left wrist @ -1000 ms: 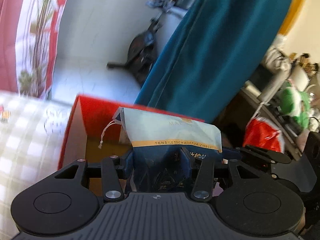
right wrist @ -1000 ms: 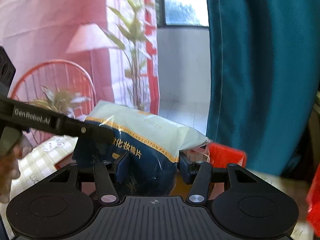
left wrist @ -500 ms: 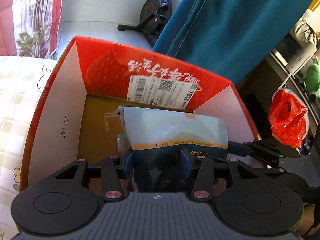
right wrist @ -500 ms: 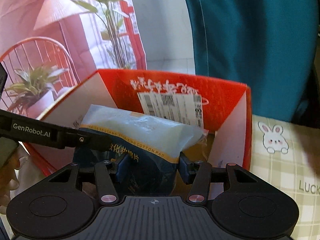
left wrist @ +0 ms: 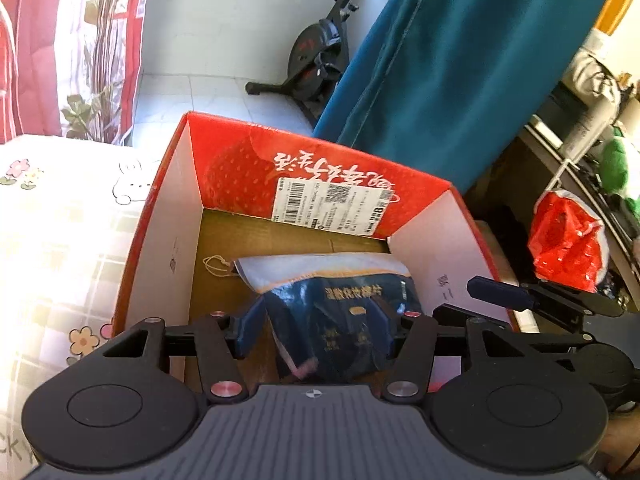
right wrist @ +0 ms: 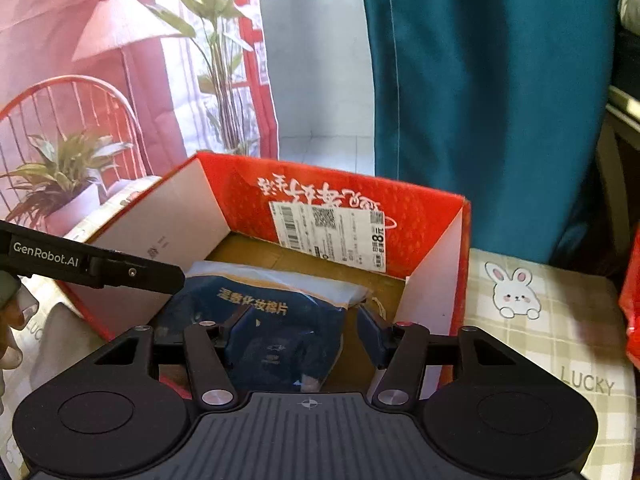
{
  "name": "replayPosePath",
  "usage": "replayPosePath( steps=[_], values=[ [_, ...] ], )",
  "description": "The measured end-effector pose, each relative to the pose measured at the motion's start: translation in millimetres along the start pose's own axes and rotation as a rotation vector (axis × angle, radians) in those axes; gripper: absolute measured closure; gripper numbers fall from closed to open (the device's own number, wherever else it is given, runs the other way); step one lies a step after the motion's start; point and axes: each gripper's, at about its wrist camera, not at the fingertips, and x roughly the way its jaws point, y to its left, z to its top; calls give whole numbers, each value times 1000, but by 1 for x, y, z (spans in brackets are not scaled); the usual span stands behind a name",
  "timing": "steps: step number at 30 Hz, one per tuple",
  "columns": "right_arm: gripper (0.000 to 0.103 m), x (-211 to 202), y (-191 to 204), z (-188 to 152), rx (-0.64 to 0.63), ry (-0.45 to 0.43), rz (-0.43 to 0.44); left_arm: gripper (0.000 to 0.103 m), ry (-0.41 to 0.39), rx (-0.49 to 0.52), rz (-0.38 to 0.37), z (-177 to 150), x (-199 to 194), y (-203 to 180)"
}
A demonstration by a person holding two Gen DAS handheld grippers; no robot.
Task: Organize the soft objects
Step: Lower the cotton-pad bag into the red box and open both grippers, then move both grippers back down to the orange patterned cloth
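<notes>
Sitting on checked tablecloth [right wrist: 560, 320], red cardboard box [left wrist: 240, 168] holds blue cotton-pad pack [left wrist: 332, 300] lying on its brown floor. Left gripper [left wrist: 316, 332] and right gripper [right wrist: 302, 332] jaws just opening, pack between them, pads off it.

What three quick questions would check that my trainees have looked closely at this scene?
1. True or false: the cotton pad pack lies inside the red box.
2. What is stuck on the box's far inner wall? A) shipping label B) mirror C) clock
3. In the right wrist view, which animal is printed on the checked tablecloth beside the box?

Key: 1 true; 2 A; 3 a rabbit.
</notes>
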Motion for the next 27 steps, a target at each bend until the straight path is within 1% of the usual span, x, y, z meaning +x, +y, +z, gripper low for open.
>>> replayPosePath(
  steps=[7,13,16,20,24,27],
  values=[
    [51,-45,24,-15,-31,-76,27,45,-58,77,10,-23,-44,-21],
    [51,-73,41,-36,-23,-112,63,45,-74,119,32,-54,-70,-29],
    [51,-83,50,-49,-27,-112,74,45,-72,121,43,-69,-78,-28],
    [53,-88,60,-70,-19,-86,95,46,-58,119,46,-91,-84,-25],
    [59,-91,67,-94,-5,-56,106,46,-43,110,54,-112,-86,-21],
    [65,-89,71,-112,6,-20,120,51,-24,99,60,-130,-84,-17]
  ],
)
